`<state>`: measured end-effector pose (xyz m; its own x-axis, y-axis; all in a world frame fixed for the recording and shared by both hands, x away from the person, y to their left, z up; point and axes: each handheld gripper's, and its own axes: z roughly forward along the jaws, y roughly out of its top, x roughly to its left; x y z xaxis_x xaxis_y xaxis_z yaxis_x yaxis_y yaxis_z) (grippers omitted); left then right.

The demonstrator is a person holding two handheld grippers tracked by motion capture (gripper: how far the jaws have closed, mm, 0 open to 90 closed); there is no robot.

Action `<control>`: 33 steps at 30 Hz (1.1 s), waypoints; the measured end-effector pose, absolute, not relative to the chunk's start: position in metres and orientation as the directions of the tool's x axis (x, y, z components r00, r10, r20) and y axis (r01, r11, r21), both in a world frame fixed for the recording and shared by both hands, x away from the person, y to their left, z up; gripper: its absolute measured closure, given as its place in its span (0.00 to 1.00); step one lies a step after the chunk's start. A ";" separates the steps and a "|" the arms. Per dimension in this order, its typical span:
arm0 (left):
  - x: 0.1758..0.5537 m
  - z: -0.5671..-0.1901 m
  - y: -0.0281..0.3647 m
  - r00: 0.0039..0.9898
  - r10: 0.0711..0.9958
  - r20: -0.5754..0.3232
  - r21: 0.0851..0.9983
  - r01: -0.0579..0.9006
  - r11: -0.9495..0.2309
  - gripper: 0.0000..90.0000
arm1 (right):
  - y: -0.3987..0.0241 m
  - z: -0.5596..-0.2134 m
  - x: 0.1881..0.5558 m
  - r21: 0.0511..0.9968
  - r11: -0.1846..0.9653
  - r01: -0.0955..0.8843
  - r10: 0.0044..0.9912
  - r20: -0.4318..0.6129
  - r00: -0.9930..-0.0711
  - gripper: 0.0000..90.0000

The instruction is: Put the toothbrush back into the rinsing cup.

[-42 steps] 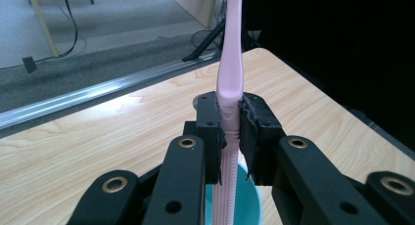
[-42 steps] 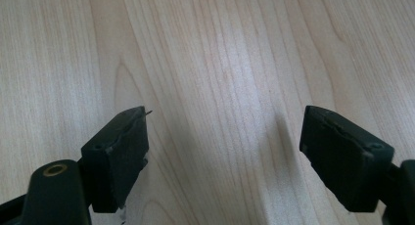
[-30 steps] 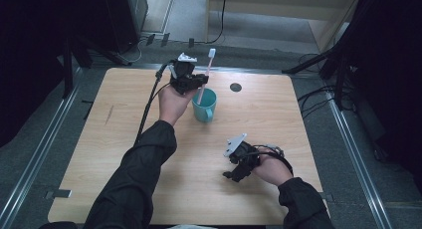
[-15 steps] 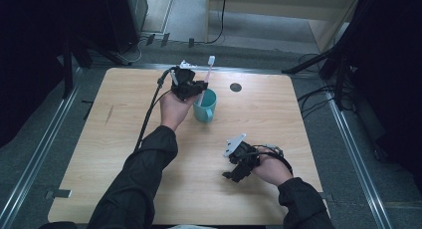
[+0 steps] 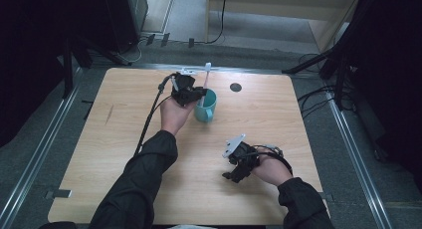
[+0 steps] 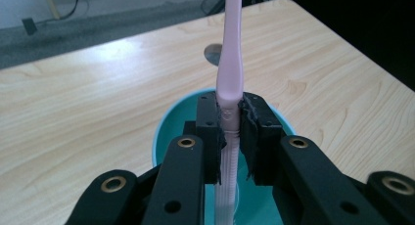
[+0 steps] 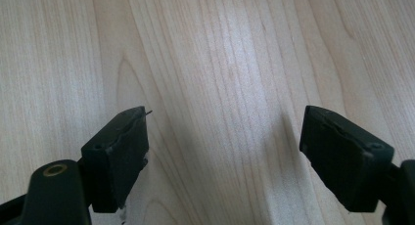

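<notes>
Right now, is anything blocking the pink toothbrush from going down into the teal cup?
Nothing visible does. The left gripper clamps the pink plastic toothbrush upright directly over the teal cup, its lower end already inside the open mouth. The cup's interior looks clear as far as can be seen.

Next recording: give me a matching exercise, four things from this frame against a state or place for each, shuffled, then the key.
Things:
1. toothbrush
2. cup
3. left hand-held gripper
4. right hand-held gripper

States or places:
A. jaws wide apart over bare wood
B. teal, standing on the table
C. pink, upright, lower end inside the cup
D. shut on the toothbrush handle

Pairs: 1-C, 2-B, 3-D, 4-A
</notes>
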<state>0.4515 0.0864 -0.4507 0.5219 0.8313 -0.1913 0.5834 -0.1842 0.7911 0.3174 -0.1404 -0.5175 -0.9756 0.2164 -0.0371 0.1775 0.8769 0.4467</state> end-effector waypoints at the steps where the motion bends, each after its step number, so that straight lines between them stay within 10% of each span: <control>1: 0.451 -0.453 0.086 0.521 0.831 -0.196 0.790 0.585 -0.180 0.87 | -0.140 -0.518 0.317 0.443 0.879 0.175 0.214 -0.038 -0.976 0.20; 33: 0.449 -0.467 0.083 0.514 0.830 -0.216 0.750 0.631 -0.196 0.81 | -0.140 -0.519 0.317 0.441 0.881 0.170 0.206 -0.035 -0.978 0.20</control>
<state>0.4486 0.0833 -0.4665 0.5137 0.8304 -0.2158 0.6314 -0.1956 0.7504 0.3172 -0.1396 -0.5185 -0.9779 0.2060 -0.0354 0.1697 0.8812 0.4411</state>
